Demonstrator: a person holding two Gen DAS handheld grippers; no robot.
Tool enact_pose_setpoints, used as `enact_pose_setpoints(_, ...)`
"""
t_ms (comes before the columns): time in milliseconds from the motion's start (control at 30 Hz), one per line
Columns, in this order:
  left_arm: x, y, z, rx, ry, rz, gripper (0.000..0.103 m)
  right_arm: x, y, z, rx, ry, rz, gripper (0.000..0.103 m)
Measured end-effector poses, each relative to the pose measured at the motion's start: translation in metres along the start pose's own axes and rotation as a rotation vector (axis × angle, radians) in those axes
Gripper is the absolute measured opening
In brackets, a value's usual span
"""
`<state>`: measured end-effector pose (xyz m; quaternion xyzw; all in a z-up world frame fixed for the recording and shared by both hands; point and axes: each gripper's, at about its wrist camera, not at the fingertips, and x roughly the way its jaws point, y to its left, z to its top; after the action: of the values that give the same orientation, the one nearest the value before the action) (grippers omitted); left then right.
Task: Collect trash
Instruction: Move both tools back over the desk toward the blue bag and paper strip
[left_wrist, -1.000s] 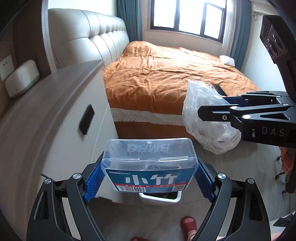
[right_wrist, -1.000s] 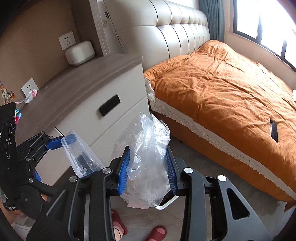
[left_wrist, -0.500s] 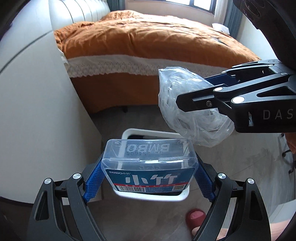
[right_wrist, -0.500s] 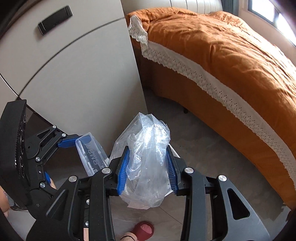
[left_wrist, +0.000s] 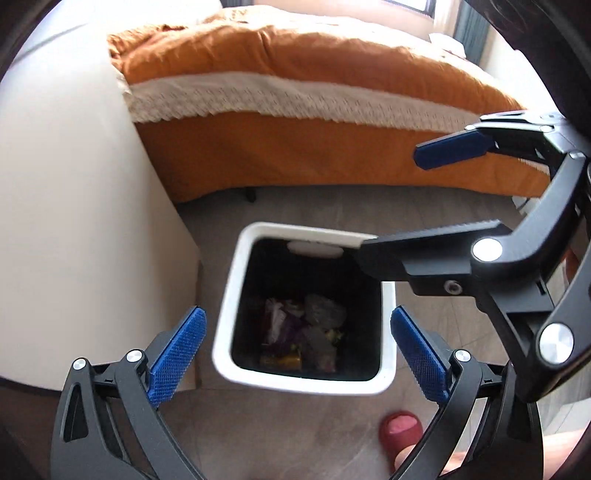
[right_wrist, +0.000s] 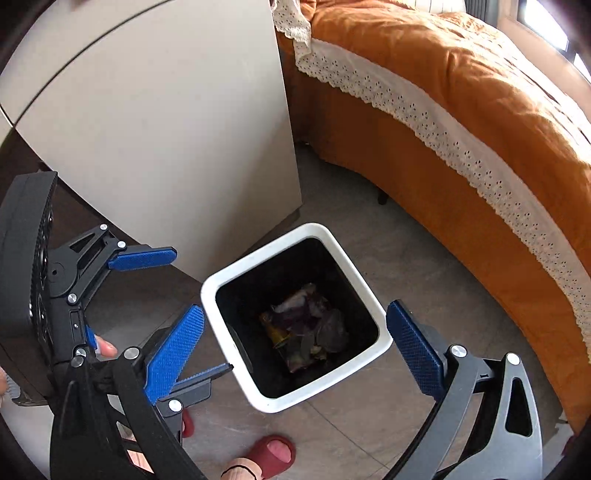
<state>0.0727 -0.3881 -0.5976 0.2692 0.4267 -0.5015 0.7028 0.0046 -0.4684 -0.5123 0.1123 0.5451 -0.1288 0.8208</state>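
Observation:
A white square trash bin with a black inside stands on the floor below both grippers; it also shows in the right wrist view. Mixed trash lies at its bottom, also seen in the right wrist view. My left gripper is open and empty above the bin. My right gripper is open and empty above the bin too. The right gripper shows in the left wrist view, its jaws wide apart. The left gripper shows in the right wrist view at the left.
A cream cabinet stands close to the bin's left side. A bed with an orange cover and lace trim lies beyond the bin. A red slipper and the person's foot are on the grey floor near the bin.
Both grippers opened. The clear plastic box left the left gripper and the clear plastic bag left the right gripper. Both views tilted down onto the bin.

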Motion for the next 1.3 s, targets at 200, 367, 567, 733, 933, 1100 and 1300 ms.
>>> enact_pose_setpoints(200, -0.074, 0.01, 0.021, -0.044, -0.056, 0.017, 0.098, -0.059, 0.02, 0.025, 0.004, -0.048, 0.001, 0.099)
enact_pose_setpoints(367, -0.148, 0.014, 0.043, -0.077, -0.112, 0.017, 0.098, -0.133, 0.043, 0.053, 0.016, -0.132, -0.001, 0.099)
enact_pose_setpoints(567, -0.256, 0.015, 0.073, -0.113, -0.21, -0.008, 0.098, -0.215, 0.072, 0.092, 0.016, -0.245, -0.019, 0.099)
enact_pose_setpoints(733, -0.334, 0.03, 0.088, -0.13, -0.305, 0.041, 0.098, -0.269, 0.101, 0.127, -0.014, -0.339, -0.01, 0.099)
enact_pose_setpoints(933, -0.409, 0.076, 0.086, -0.171, -0.372, 0.199, 0.098, -0.311, 0.156, 0.168, -0.102, -0.439, 0.042, 0.099)
enact_pose_setpoints(1100, -0.46, 0.127, 0.071, -0.255, -0.39, 0.321, 0.098, -0.329, 0.214, 0.205, -0.181, -0.493, 0.104, 0.099)
enact_pose_setpoints(1300, -0.517, 0.182, 0.037, -0.355, -0.407, 0.449, 0.098, -0.337, 0.289, 0.233, -0.27, -0.53, 0.19, 0.099)
